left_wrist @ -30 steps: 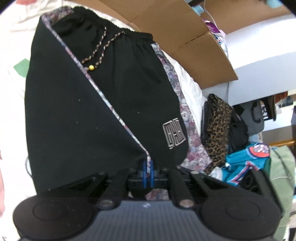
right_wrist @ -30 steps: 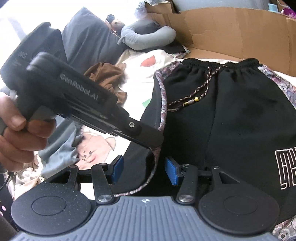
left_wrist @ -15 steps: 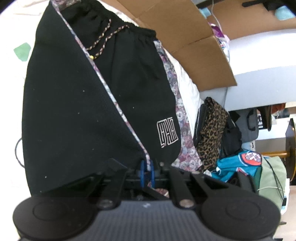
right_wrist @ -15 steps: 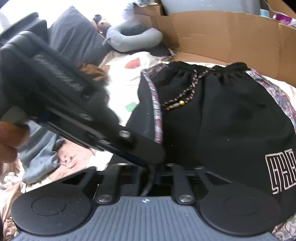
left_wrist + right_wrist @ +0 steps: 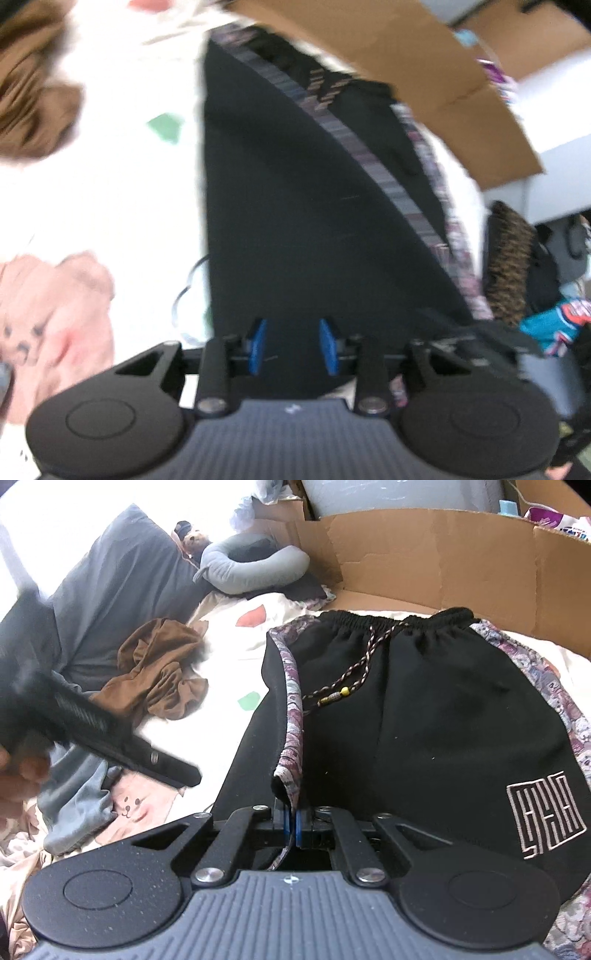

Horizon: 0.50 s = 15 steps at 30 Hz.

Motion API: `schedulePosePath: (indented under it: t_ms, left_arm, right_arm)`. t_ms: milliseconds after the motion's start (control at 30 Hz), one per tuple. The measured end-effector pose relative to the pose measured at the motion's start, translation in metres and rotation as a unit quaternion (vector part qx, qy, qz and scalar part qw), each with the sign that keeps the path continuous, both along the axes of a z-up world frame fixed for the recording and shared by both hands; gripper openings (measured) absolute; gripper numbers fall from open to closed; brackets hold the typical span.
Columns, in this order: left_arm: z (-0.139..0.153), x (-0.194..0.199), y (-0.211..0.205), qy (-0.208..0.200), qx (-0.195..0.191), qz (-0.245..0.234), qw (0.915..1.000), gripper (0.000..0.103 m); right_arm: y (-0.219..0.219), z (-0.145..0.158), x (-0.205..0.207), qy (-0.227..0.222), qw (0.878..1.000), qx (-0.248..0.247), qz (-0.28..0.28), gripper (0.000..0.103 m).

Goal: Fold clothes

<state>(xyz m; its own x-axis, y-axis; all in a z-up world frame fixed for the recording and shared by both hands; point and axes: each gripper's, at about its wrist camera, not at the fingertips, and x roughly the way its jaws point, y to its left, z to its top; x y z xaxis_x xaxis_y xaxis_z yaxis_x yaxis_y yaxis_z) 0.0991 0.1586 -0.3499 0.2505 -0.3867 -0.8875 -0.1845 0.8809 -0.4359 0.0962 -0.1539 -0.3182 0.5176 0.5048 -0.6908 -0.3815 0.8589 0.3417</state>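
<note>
Black shorts (image 5: 424, 738) of soft knit cloth lie on a white bed sheet (image 5: 229, 657), filling the middle and right of the right wrist view. They have a gathered elastic waistband at the top, floral purple-grey side stripes, a braided drawstring (image 5: 354, 679) ending in a yellow bead, and a pale embroidered maze-like logo (image 5: 546, 823) at the lower right. One leg is folded over, so its striped hem runs down the middle of the frame to the right gripper (image 5: 291, 823), whose blue pads are pressed together, pinching that hem at the lower centre.

At the left of this view the left gripper (image 5: 181, 775) juts in, blurred, slanting downward over the sheet, held by a hand (image 5: 18, 775) at the frame's left edge. In its own blurred view its jaws are opening, blue pads (image 5: 258, 347) apart above the black cloth, not pressing on it.

A crumpled brown garment (image 5: 162, 672), a grey pillow (image 5: 118, 602) and flattened corrugated cardboard (image 5: 424, 554) fill the upper part.
</note>
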Motion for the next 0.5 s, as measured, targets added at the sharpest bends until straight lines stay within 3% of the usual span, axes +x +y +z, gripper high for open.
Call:
schedulePosePath:
  t_ms: [267,500]
  left_arm:
    - [-0.038,-0.018,0.009,0.032,0.009,0.02,0.9992,0.031]
    - [-0.045,-0.023,0.011,0.026,-0.009,0.016,0.9995,0.031]
  right_arm:
    - [-0.032,0.02,-0.012,-0.007,1.0,-0.008,-0.009,0.001]
    - [-0.071,0.03,-0.022,-0.004,0.999,-0.017,-0.048,0.001]
